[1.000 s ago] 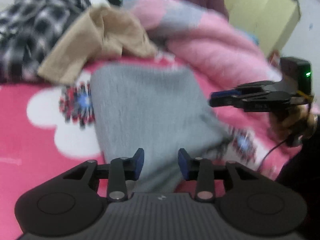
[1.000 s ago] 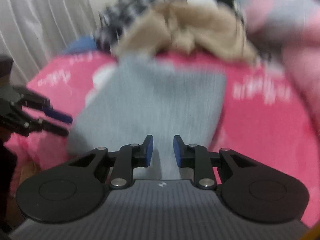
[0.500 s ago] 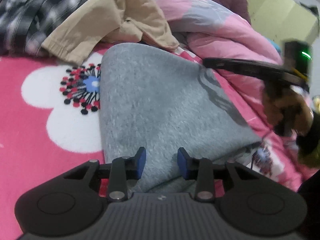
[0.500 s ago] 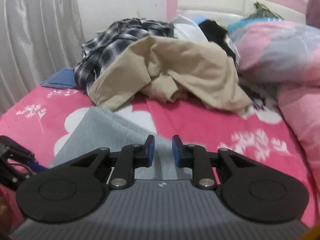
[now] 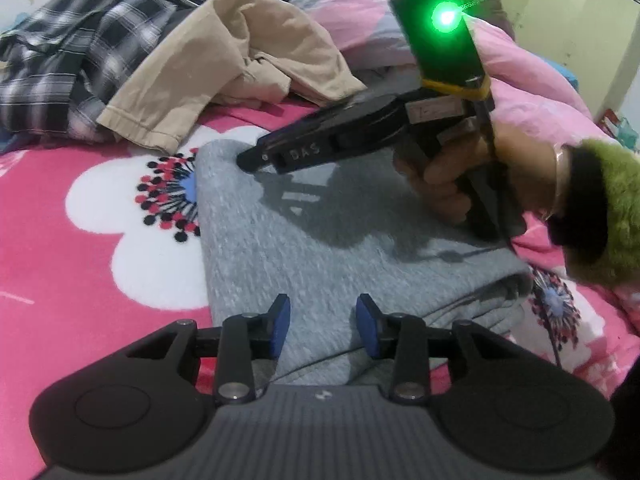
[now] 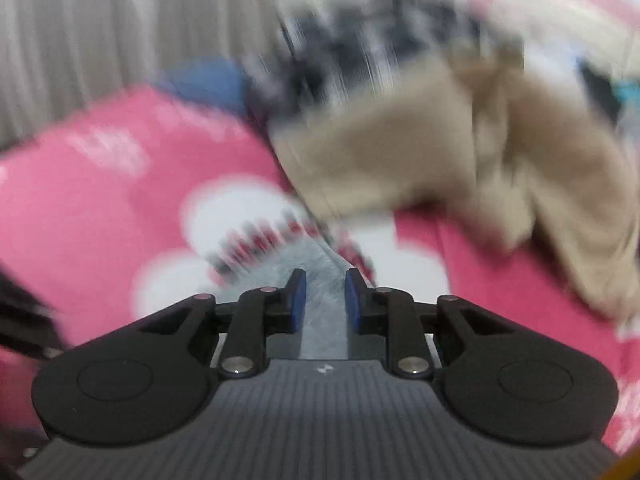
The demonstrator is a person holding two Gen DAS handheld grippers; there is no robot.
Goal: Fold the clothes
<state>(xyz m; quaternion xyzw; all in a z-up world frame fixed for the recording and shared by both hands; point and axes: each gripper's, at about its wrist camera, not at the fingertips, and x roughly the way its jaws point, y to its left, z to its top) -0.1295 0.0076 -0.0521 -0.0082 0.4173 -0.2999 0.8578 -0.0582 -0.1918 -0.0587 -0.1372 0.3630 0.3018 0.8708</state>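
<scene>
Right hand-held gripper [image 5: 250,159] tip on grey garment [image 5: 320,240], jaws slightly apart.

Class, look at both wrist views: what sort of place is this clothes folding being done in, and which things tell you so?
Most likely a bedroom, on a bed. A pink flowered blanket covers the surface, a pink quilt is bunched behind, and a plaid shirt and beige garment lie heaped past the folded grey garment.

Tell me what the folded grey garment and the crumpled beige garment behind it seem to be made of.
Folded grey garment: probably a soft knit such as jersey or fleece; heathered, matte, thick rounded folds. Crumpled beige garment: likely a woven cotton; smooth, sharp creases, stitched hem.
</scene>
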